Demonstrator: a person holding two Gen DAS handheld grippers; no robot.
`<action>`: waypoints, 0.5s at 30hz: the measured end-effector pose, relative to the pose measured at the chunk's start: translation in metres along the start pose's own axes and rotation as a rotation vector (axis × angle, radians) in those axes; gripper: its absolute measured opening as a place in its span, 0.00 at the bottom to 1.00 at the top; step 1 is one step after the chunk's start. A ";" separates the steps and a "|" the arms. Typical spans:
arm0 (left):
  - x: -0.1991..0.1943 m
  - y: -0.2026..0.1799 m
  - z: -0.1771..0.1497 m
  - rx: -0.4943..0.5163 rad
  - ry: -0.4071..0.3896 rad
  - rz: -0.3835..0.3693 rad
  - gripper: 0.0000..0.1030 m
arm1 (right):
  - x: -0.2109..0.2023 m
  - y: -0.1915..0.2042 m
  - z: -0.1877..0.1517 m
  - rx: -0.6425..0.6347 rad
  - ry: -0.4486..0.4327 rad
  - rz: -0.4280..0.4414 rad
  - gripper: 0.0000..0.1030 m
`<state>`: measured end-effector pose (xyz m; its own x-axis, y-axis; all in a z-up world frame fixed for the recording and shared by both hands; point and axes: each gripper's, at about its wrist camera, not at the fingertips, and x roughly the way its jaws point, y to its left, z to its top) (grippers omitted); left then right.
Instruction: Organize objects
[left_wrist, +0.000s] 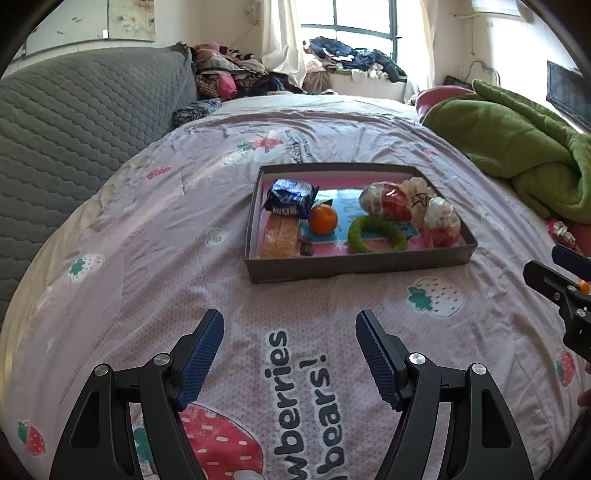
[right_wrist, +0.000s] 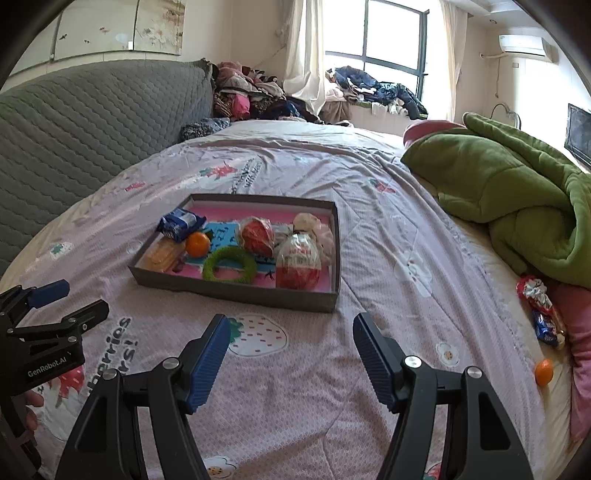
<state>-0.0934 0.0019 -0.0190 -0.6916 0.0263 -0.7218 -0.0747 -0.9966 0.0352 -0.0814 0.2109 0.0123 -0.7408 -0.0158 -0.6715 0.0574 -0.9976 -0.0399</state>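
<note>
A shallow grey box (left_wrist: 354, 263) (right_wrist: 236, 291) with a pink floor sits on the bed. In it lie a blue snack packet (left_wrist: 290, 195) (right_wrist: 180, 223), an orange (left_wrist: 322, 219) (right_wrist: 197, 243), a yellow biscuit pack (left_wrist: 279, 235) (right_wrist: 161, 254), a green ring (left_wrist: 375, 234) (right_wrist: 229, 265) and red-and-white foil eggs (left_wrist: 441, 221) (right_wrist: 297, 260). My left gripper (left_wrist: 290, 323) is open and empty, short of the box. My right gripper (right_wrist: 291, 325) is open and empty near the box's front right corner. A second orange (right_wrist: 543, 371) and a foil packet (right_wrist: 539, 306) lie at the right.
A pink strawberry-print sheet (left_wrist: 184, 221) covers the bed. A grey quilted headboard (left_wrist: 74, 122) stands at the left. A green blanket (left_wrist: 517, 147) (right_wrist: 517, 192) is heaped at the right. Clothes are piled by the window (right_wrist: 369, 88).
</note>
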 end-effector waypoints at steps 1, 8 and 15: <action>0.002 0.001 -0.001 -0.001 0.003 -0.001 0.73 | 0.002 -0.001 -0.002 0.002 0.003 -0.001 0.66; 0.014 0.004 -0.010 -0.006 0.015 0.000 0.73 | 0.013 -0.002 -0.012 0.002 0.020 -0.010 0.66; 0.022 0.004 -0.021 -0.004 0.026 -0.019 0.73 | 0.021 -0.005 -0.026 0.015 0.028 -0.007 0.66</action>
<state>-0.0938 -0.0036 -0.0495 -0.6713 0.0438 -0.7399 -0.0849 -0.9962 0.0181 -0.0797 0.2176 -0.0207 -0.7223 -0.0068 -0.6915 0.0421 -0.9985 -0.0341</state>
